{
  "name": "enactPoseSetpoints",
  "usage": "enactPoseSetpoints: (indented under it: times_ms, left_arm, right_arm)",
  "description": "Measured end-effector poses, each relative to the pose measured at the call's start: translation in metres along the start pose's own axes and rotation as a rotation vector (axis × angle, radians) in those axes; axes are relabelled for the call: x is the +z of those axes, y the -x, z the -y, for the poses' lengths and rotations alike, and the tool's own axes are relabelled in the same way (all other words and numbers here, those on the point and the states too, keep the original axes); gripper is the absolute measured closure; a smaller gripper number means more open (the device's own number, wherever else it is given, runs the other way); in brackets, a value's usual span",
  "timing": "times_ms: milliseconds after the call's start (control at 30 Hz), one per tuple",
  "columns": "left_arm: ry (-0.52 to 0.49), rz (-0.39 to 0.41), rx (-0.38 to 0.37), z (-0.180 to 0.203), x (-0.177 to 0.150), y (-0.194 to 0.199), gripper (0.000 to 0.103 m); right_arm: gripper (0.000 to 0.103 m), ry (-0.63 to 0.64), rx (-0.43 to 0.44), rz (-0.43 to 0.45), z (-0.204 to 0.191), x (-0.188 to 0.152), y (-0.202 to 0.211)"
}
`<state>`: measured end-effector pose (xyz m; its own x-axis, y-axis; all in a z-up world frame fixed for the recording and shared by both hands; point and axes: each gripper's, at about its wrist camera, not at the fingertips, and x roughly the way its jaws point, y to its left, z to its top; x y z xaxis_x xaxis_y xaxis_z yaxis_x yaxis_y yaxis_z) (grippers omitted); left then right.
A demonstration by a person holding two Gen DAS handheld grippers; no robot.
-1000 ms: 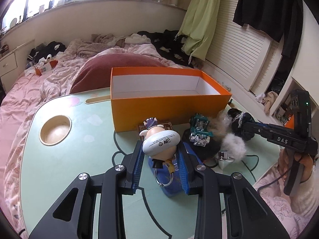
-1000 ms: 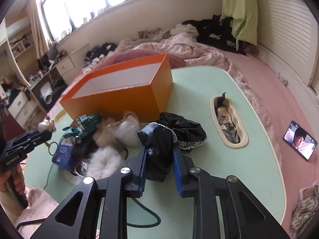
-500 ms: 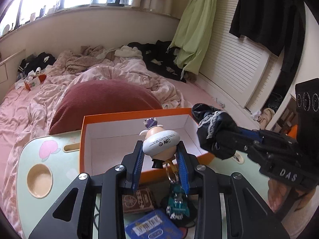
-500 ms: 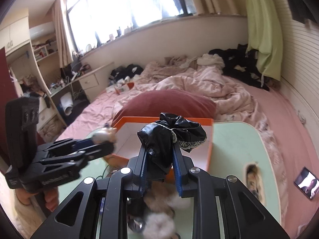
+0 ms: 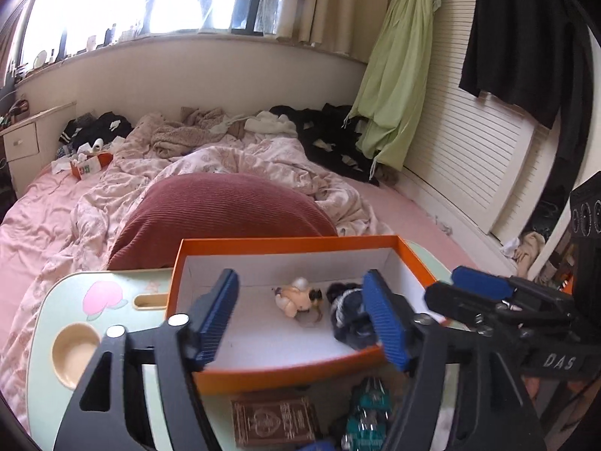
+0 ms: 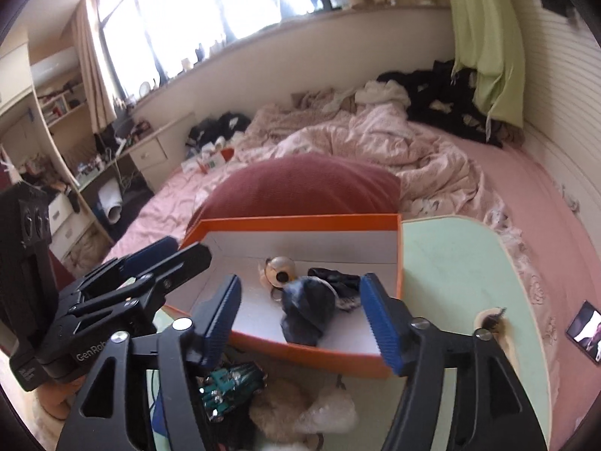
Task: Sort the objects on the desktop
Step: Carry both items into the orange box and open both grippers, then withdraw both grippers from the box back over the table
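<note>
The orange box (image 5: 263,376) stands on the pale green table (image 5: 49,300). Inside lie a small figurine keychain (image 5: 296,298) and a black cloth bundle (image 5: 349,319). My left gripper (image 5: 300,319) is open and empty above the box. My right gripper (image 6: 304,315) is open and empty above the box (image 6: 330,357), over the black cloth (image 6: 308,312) and the figurine (image 6: 280,270). The other gripper shows at each view's side.
In front of the box lie a brown booklet (image 5: 274,419), a green toy car (image 5: 366,413) (image 6: 229,383) and fluffy pompoms (image 6: 300,409). The table has a round cup recess (image 5: 71,349) and an oval slot (image 6: 492,330). A bed with a red cushion (image 5: 221,214) lies behind.
Both grippers have opened above the box. The figurine and the black cloth have dropped from the jaws and now lie inside the box.
</note>
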<state>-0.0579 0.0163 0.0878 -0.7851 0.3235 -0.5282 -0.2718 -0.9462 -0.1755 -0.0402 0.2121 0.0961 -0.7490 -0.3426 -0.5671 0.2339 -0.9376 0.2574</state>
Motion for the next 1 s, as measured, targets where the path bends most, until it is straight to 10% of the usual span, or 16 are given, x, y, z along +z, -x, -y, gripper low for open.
enactPoseSetpoints:
  times_ms: [467,767,1000]
  left_arm:
    - [-0.152,-0.191,0.074,0.020,-0.102,0.068,0.023]
    - [-0.153,-0.267,0.103,0.012,-0.129,0.057,0.022]
    - [-0.097,-0.279,0.107,-0.001,-0.133,0.052,0.000]
  right_arm:
    - [0.027,0.228,-0.092,-0.125,-0.027,-0.133,0.057]
    - [0.021,0.181,-0.085,-0.144,-0.015,-0.147,0.049]
    - [0.009,0.188,-0.119,-0.142,-0.016,-0.147,0.045]
